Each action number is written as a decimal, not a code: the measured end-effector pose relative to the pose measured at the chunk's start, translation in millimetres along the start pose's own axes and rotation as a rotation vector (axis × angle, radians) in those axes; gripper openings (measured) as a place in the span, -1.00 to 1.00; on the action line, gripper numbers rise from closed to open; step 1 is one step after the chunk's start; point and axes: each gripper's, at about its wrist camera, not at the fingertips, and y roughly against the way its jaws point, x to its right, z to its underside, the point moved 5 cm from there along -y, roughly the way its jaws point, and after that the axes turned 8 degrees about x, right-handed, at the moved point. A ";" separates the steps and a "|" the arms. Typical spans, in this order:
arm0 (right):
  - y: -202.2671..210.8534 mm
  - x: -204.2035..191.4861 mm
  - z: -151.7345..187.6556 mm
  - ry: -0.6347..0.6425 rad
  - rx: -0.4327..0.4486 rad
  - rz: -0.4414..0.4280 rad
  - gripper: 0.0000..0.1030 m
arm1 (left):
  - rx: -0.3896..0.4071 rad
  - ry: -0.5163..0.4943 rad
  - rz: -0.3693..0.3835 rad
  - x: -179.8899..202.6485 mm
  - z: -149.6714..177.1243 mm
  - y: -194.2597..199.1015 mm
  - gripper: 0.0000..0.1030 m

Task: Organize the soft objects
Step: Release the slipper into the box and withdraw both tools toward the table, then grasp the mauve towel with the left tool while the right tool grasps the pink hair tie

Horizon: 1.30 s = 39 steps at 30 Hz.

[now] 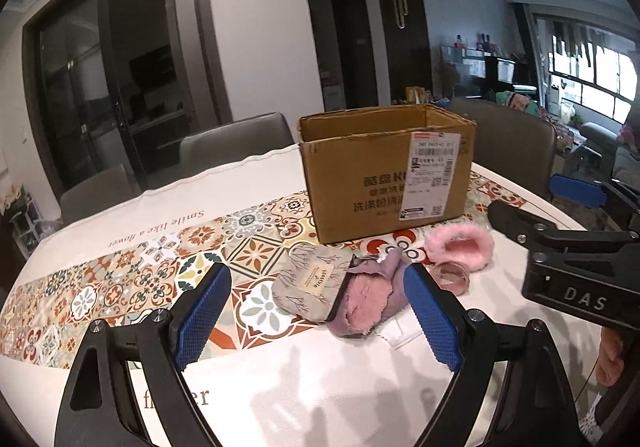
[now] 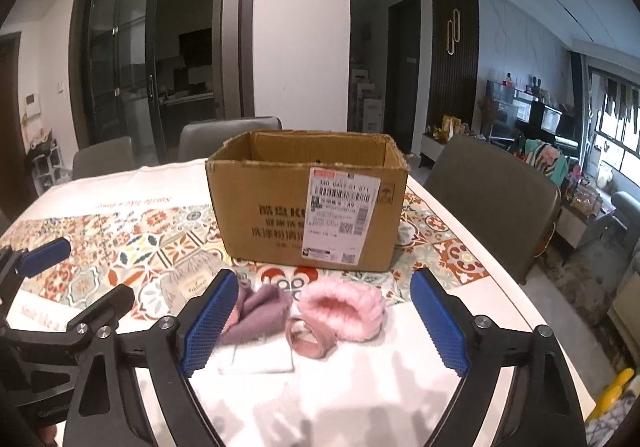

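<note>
A table (image 2: 360, 407) under a white cloth with a band of patterned tile print fills the lower half of both views, with grey chairs (image 2: 496, 203) pushed in along its far and right edges. On the tile band stands an open cardboard box (image 2: 264, 215), brown, its top flaps gone, a white shipping label (image 2: 340, 215) stuck on the near wall.

Just in front of the box lies the pile of soft things. At the left is a grey pouch (image 1: 308, 283) printed with branch shapes and bearing a small tan tag; it touches a crumpled mauve and pink cloth (image 1: 368, 303) that rests partly on a flat white square (image 2: 260, 359). Right of these sits a fluffy pink cuff (image 2: 344, 307), hollow side facing the camera, and touching its near left edge a coiled pink band (image 2: 312, 337).

The left gripper (image 1: 318, 321) hangs over the near part of the table with its blue pads spread wide; the pouch and cloth show between them, untouched. The right gripper (image 2: 322, 323) stands beside it, likewise spread wide, framing the cuff, band and cloth without contact. Each gripper's black frame shows at the edge of the other's view
</note>
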 end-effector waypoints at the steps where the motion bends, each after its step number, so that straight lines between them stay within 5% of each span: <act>1: -0.5 -0.4 2.1 0.002 -0.004 -0.003 0.65 | 0.005 -0.006 0.003 1.9 2.1 0.5 0.72; 16: -31.4 4.2 53.3 -0.083 -0.154 -0.051 0.24 | -0.022 -0.112 0.097 29.2 34.8 -20.3 0.31; 39: -72.0 -5.1 87.4 -0.098 -0.273 -0.090 0.06 | -0.224 -0.108 0.176 31.1 79.5 -81.9 -0.22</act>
